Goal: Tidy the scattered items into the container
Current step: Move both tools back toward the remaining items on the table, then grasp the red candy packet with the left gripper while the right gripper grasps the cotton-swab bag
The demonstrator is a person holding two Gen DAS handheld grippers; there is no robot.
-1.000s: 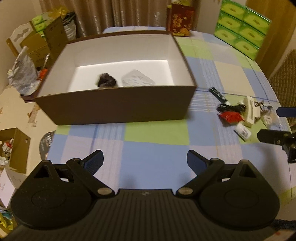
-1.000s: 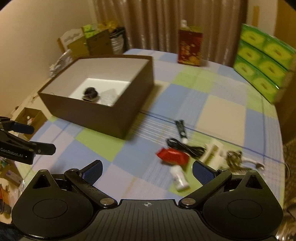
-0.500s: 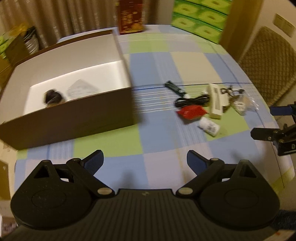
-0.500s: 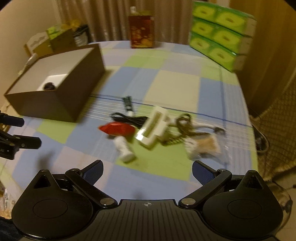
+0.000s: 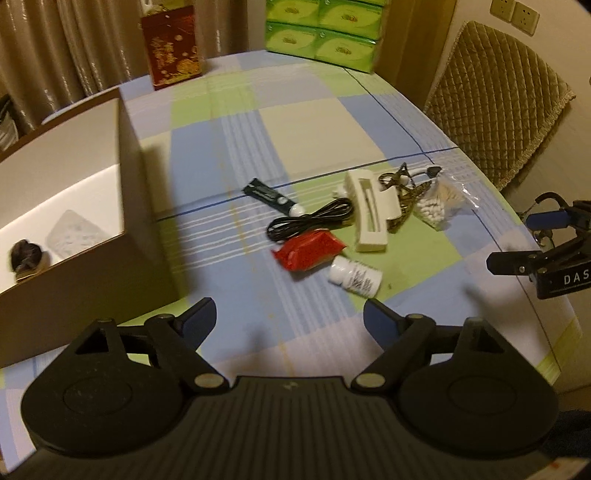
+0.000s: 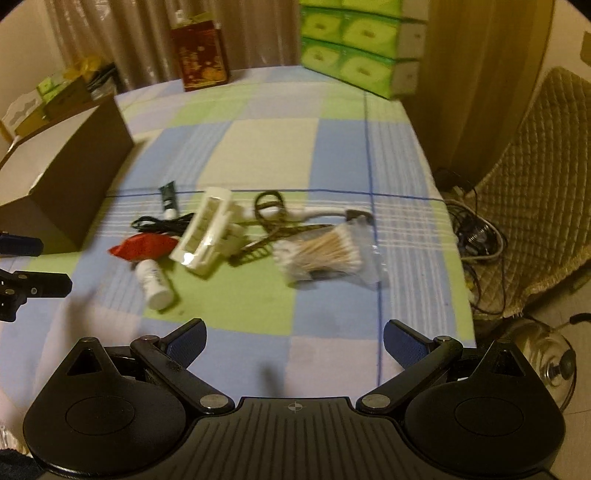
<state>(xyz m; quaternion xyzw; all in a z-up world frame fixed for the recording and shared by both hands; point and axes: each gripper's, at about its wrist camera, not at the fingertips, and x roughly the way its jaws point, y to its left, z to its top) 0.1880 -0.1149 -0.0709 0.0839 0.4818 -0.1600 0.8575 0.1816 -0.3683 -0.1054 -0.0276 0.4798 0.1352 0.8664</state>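
The brown box [image 5: 122, 206] with a white inside stands at the left, holding a dark item [image 5: 26, 254] and a clear bag [image 5: 74, 230]. On the checked cloth lie a black tube [image 5: 273, 197], black cable [image 5: 310, 219], red packet [image 5: 308, 251], white bottle [image 5: 354, 277], white plastic holder [image 5: 369, 214], scissors [image 6: 269, 218] and a bag of cotton swabs [image 6: 325, 254]. My left gripper [image 5: 290, 315] hovers short of the bottle, its jaws closing with nothing between them. My right gripper [image 6: 294, 332] stands open and empty before the swab bag.
A red gift bag [image 5: 171, 44] and stacked green tissue boxes [image 5: 325, 33] stand at the table's far end. A quilted chair [image 5: 495, 107] sits past the right edge, with tangled cables [image 6: 476, 236] on the floor beside it.
Both grippers have swung right and lower, away from the box and toward the scattered items. The box has slid to the left of both views. The left jaws have narrowed a little.
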